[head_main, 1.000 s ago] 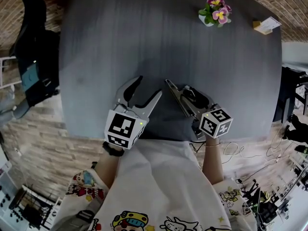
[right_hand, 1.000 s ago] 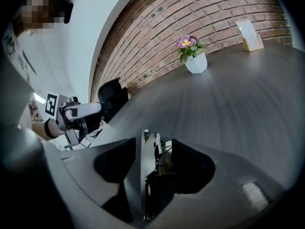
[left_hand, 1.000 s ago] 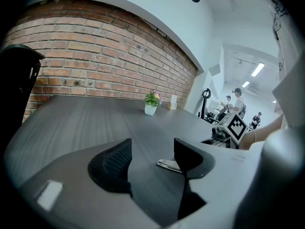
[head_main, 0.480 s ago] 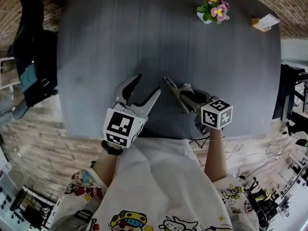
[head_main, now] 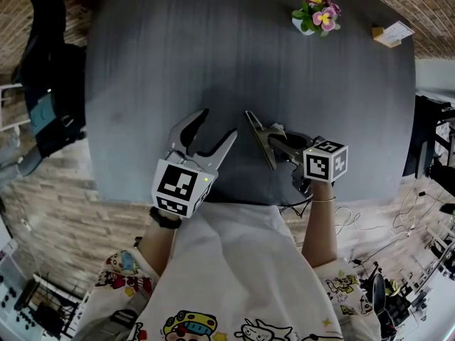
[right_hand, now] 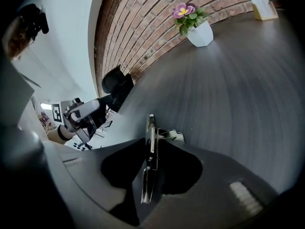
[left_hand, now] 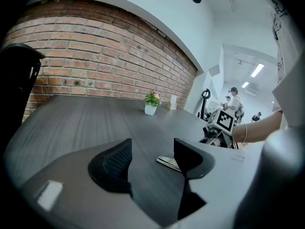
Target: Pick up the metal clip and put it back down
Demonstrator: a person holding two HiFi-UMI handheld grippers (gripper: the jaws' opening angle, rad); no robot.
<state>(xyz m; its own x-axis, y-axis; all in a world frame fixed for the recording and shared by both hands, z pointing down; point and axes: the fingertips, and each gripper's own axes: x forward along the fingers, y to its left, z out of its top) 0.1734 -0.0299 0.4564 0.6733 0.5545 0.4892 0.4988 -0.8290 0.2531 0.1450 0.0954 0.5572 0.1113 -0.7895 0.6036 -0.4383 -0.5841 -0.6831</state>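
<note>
The right gripper (right_hand: 152, 157) has the clip (right_hand: 150, 136) standing on edge between its jaws. The jaws are closing and the dark pads already bear on both sides of it, so the clip is gripped. Its long metal blade juts out ahead of the jaws, over the table (head_main: 213, 48). Whether its tip touches the wood or hangs just above it is hard to judge. The left gripper (head_main: 217, 126) sits just beside the right one, on the clip's far side, with its jaws wide apart and only bare tabletop between them. The table is dark grey with a straight wood grain. Well ahead of the right gripper, near the far edge, stand a white flower pot (head_main: 316, 18) and a small card (head_main: 392, 36). Beyond them runs a red brick wall (left_hand: 95, 56). Off past the right gripper, a bright white corridor (left_hand: 238, 75) opens with ceiling strip lights and a few distant people.
</note>
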